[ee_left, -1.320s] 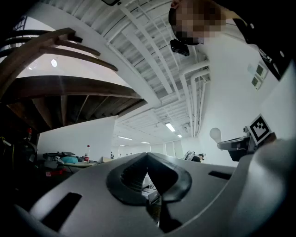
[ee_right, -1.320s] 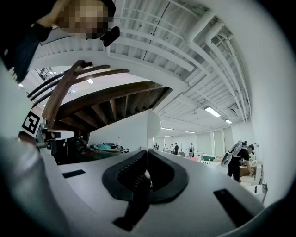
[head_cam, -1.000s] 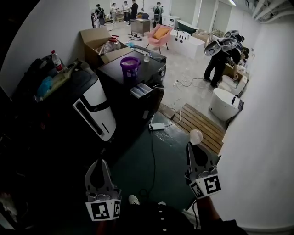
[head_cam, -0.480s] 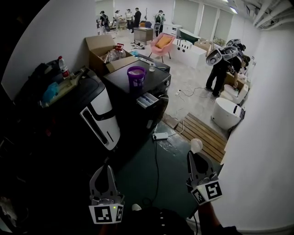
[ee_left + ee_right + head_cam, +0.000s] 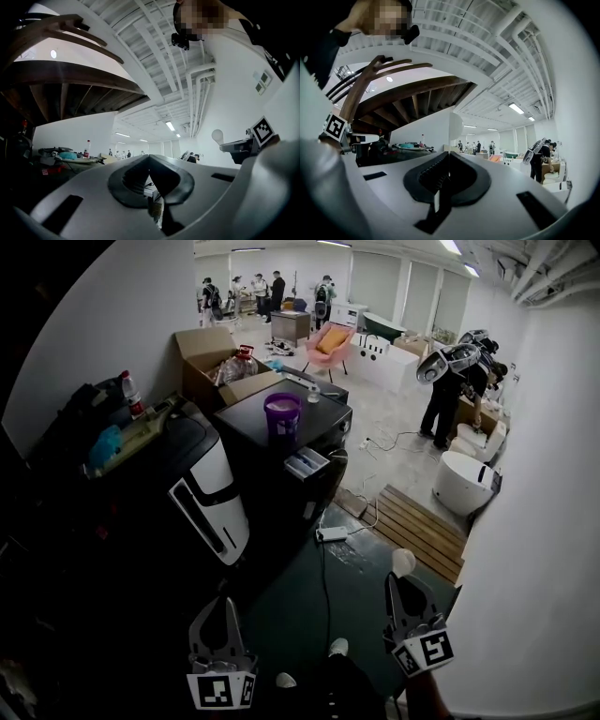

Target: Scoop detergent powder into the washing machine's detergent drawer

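Note:
A black washing machine [image 5: 314,423] stands in the middle of the head view, some way ahead of both grippers. A purple detergent tub [image 5: 282,414] sits on its top, and its detergent drawer [image 5: 307,463] is pulled out at the front. My right gripper [image 5: 394,579] [image 5: 449,157] is low at the right, shut on a white scoop [image 5: 402,562] whose round bowl [image 5: 456,125] sticks up past the tips. My left gripper [image 5: 225,601] [image 5: 149,159] is low at the left, jaws together with nothing held. The scoop [image 5: 217,136] also shows in the left gripper view.
A black-and-white appliance [image 5: 211,493] with clutter on top stands left of the washer. A power strip [image 5: 333,533] and cable lie on the dark floor ahead. A wooden pallet [image 5: 417,521], a white tub [image 5: 466,479] and a bending person [image 5: 450,381] are at the right; a white wall [image 5: 534,521] is close by.
The washing machine and tub have slid lower in the head view and both grippers sit lower in the frame. Both stay shut, the right one still holding the scoop.

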